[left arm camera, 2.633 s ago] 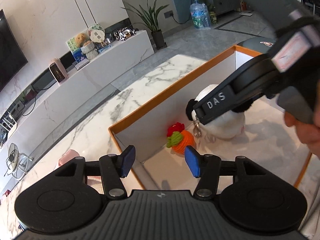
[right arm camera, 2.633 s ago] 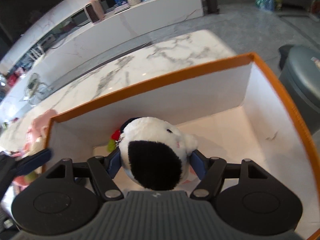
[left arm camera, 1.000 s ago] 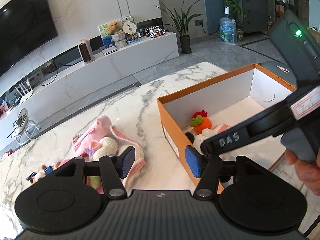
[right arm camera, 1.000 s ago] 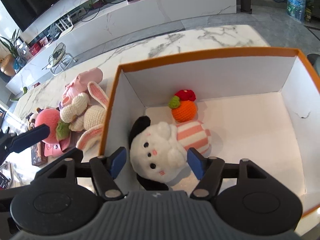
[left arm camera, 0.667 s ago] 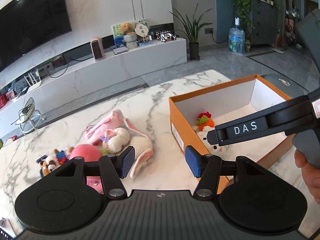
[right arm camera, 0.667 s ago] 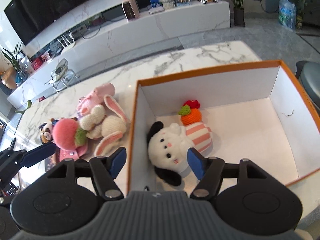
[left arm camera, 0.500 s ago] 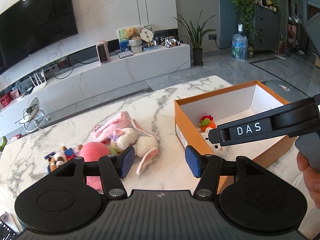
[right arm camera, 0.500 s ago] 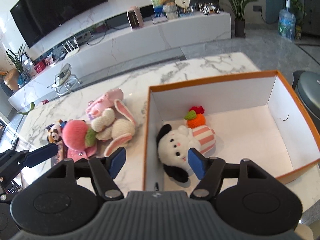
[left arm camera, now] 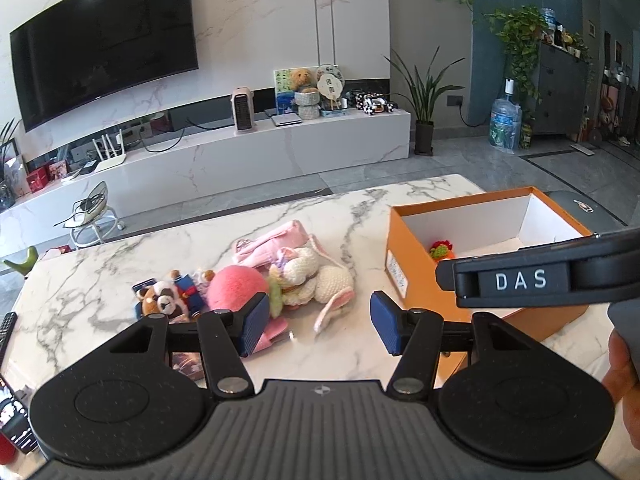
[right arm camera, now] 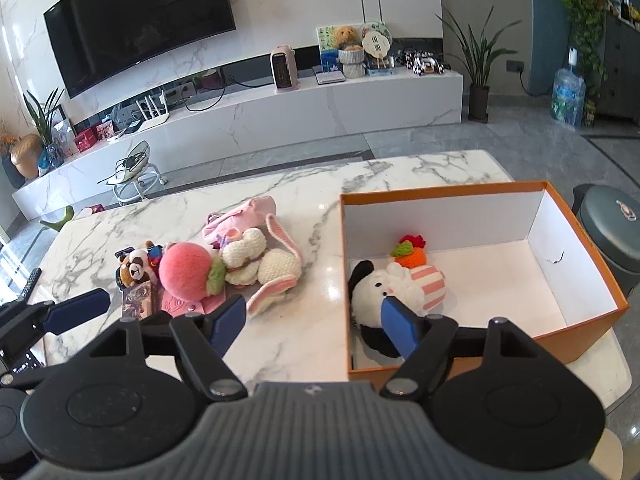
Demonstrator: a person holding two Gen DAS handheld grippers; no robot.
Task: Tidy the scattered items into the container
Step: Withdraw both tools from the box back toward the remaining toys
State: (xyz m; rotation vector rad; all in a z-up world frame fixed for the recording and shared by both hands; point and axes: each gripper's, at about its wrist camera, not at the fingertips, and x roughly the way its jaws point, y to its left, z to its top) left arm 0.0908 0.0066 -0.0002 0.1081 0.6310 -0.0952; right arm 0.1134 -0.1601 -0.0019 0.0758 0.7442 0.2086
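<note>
An orange box point(right arm camera: 440, 192) with a white inside stands on the right of the marble table point(right arm camera: 312, 344). In it lie a white-and-black plush with a striped body point(right arm camera: 394, 286) and a crochet carrot point(right arm camera: 412, 255). Left of the box sit a cream crochet bunny point(right arm camera: 260, 266), a pink ball plush point(right arm camera: 186, 270), a pink pouch point(right arm camera: 240, 218) and a small raccoon toy point(right arm camera: 134, 267). My right gripper point(right arm camera: 310, 326) hovers above the box's near left corner, its jaws opening, nothing between them. My left gripper point(left arm camera: 316, 326) is open and empty above the table in front of the bunny point(left arm camera: 316, 276).
A remote point(right arm camera: 30, 282) lies at the table's left edge, and a phone point(left arm camera: 16, 426) at the near left. A grey bin point(right arm camera: 612, 224) stands right of the box. A person's fingers point(left arm camera: 624, 380) hold the right gripper's body. A white TV bench runs behind the table.
Both grippers have pulled back and risen from the box, so the toy pile and more table show. The right jaws, which earlier held the white plush, have let it go and spread wider.
</note>
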